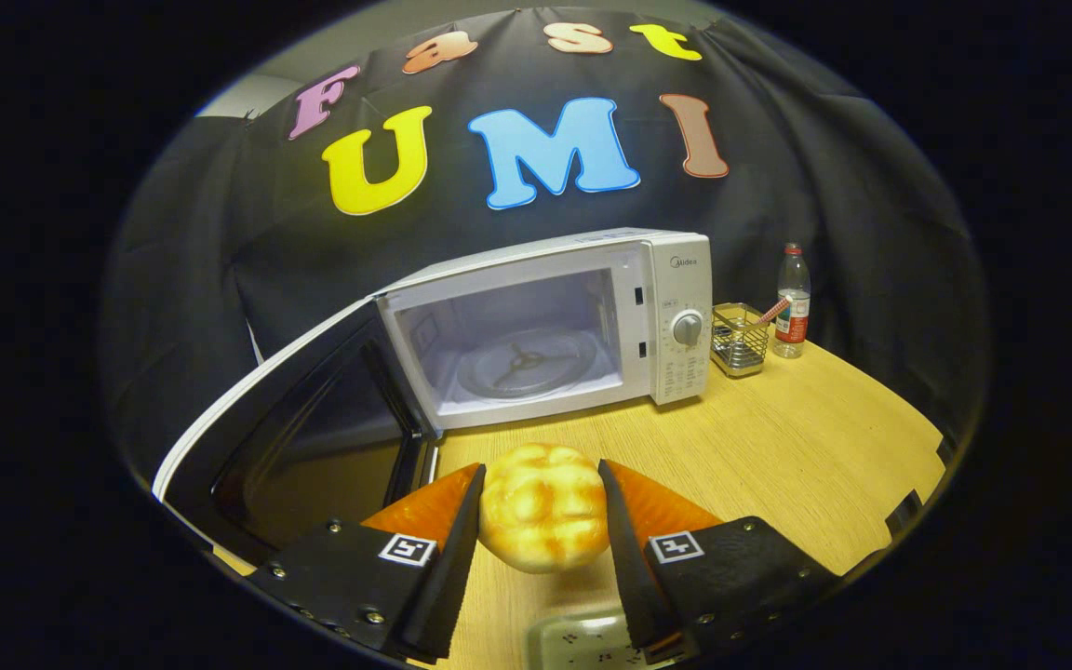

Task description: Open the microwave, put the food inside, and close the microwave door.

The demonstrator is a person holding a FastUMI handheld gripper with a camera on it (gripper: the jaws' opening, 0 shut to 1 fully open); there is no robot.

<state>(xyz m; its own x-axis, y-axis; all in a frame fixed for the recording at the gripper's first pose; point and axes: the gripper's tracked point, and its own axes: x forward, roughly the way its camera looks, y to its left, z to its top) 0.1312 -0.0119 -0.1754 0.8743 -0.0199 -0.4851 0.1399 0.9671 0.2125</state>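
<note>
Low in the frame's centre, the gripper (pixel 541 507) jaws grip a bread roll (pixel 543 507) by its sides before the open microwave (pixel 545 326); probably light and squashy, needing gentle pressure.

A round golden bread bun (pixel 543 507) with a scored crust sits clamped between the gripper (pixel 541 512) fingers, lifted off the worktop, just before the white microwave (pixel 592 316). Its door (pixel 303 437) is swung wide open leftward, the glass turntable (pixel 527 363) bare inside.
</note>
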